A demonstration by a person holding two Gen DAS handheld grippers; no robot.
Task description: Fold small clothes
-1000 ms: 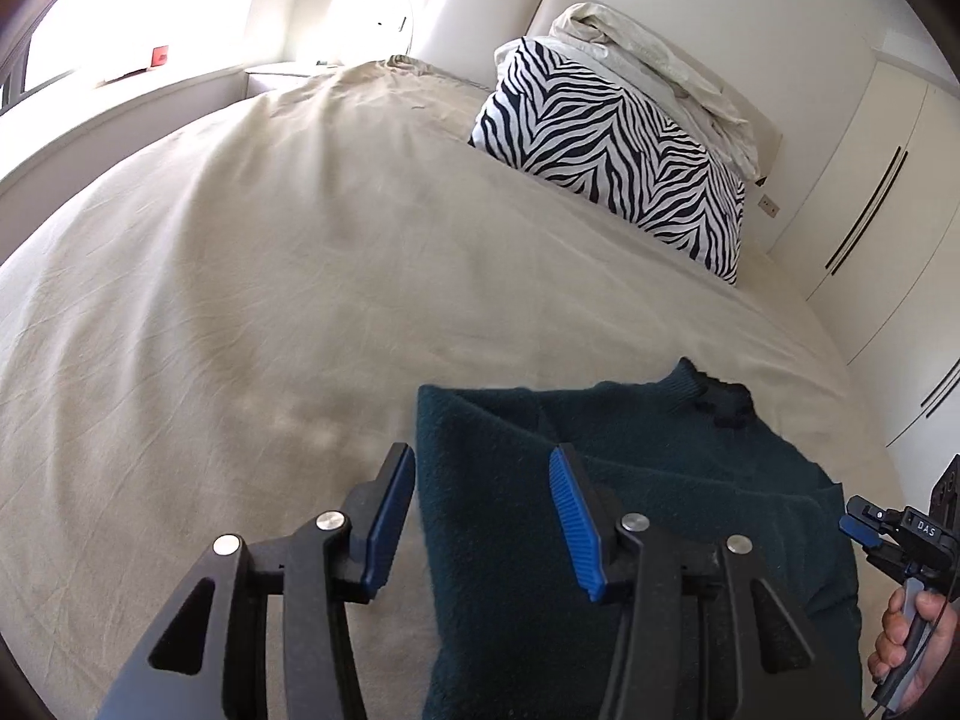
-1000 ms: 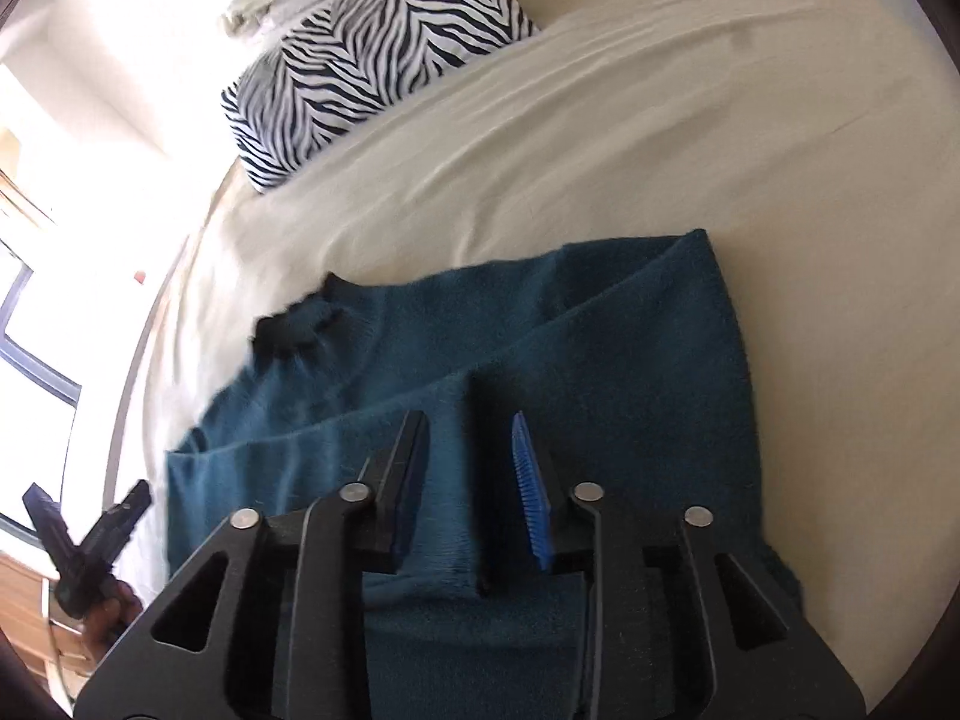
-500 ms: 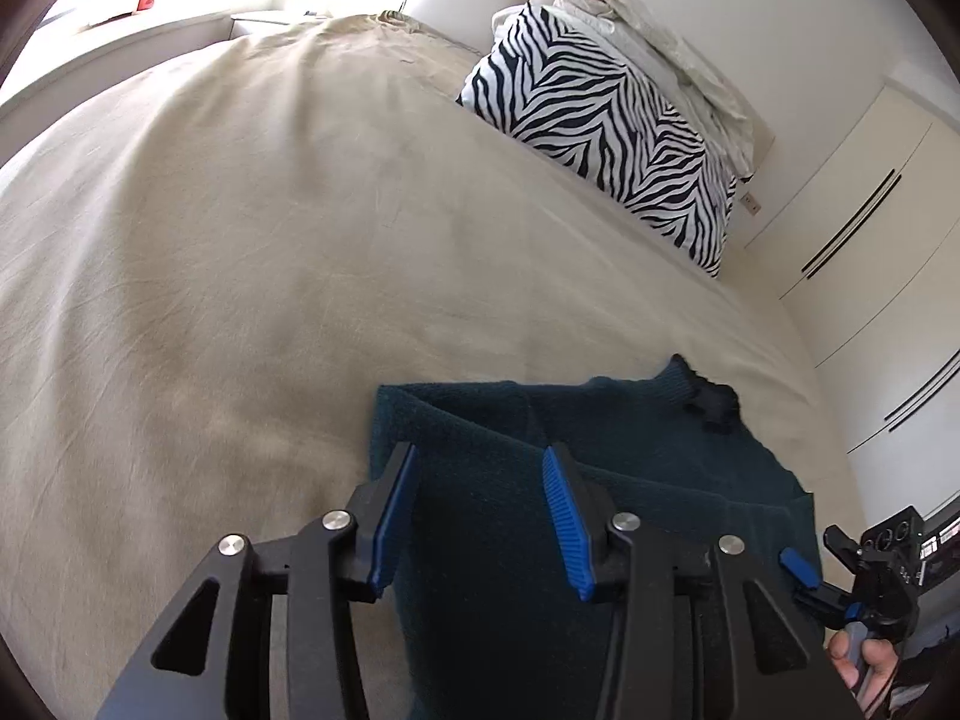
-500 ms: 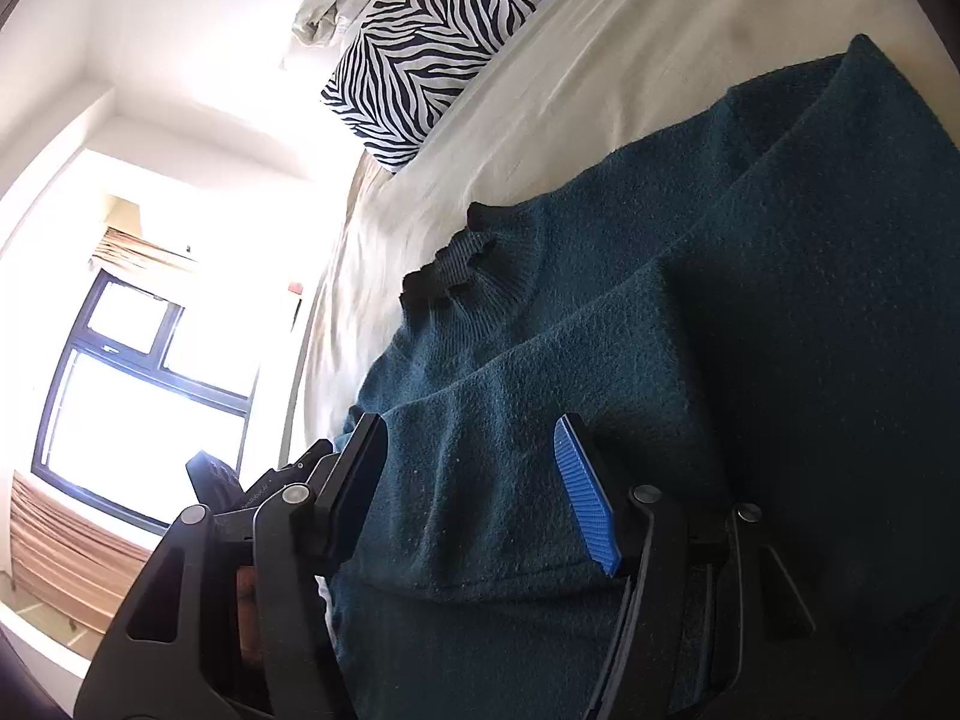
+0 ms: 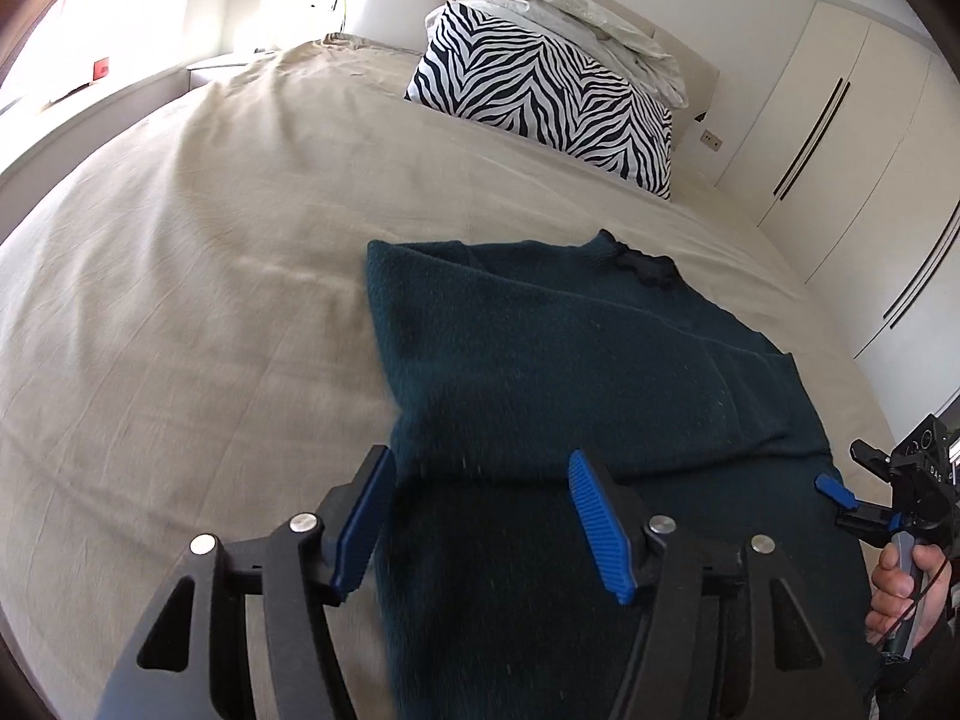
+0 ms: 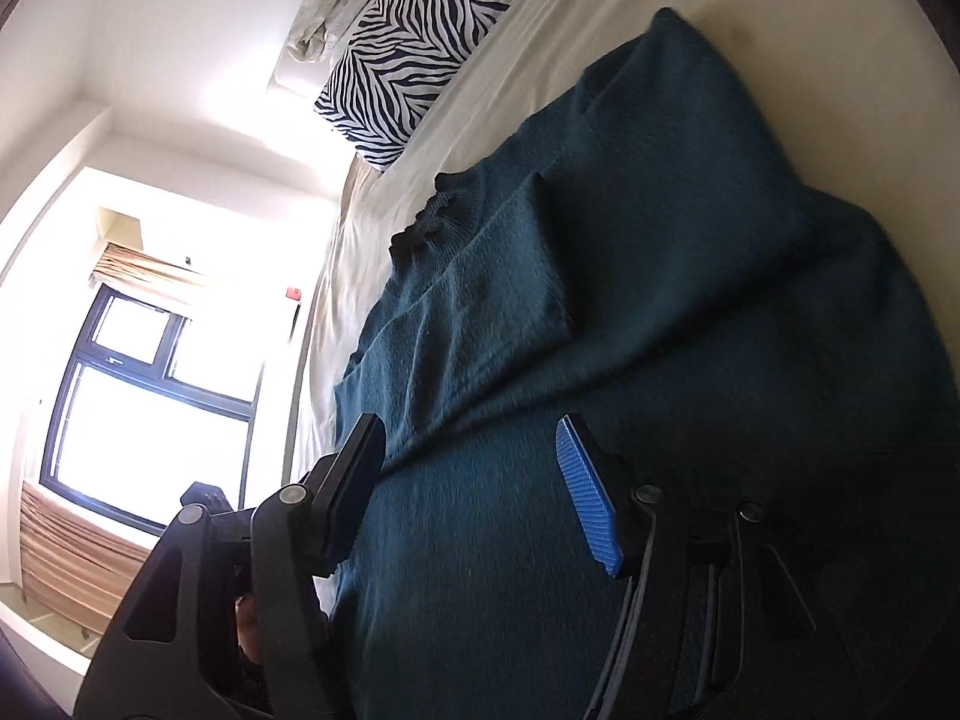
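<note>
Left handheld gripper (image 5: 483, 516): matte black plastic frame, two angled fingers with triangular cut-outs, round silver screw heads at the pivots, ribbed bright-blue pads (image 5: 600, 528) on the inner faces.

Right handheld gripper (image 6: 474, 492): same black frame, silver screws, triangular cut-outs; one blue ribbed pad showing, the other finger seen from its black back. In the left wrist view it carries white lettering on a black block, a grey handle and a thin black cable.

Person's hand (image 5: 900, 588): dark sleeve cuff at the wrist.
</note>
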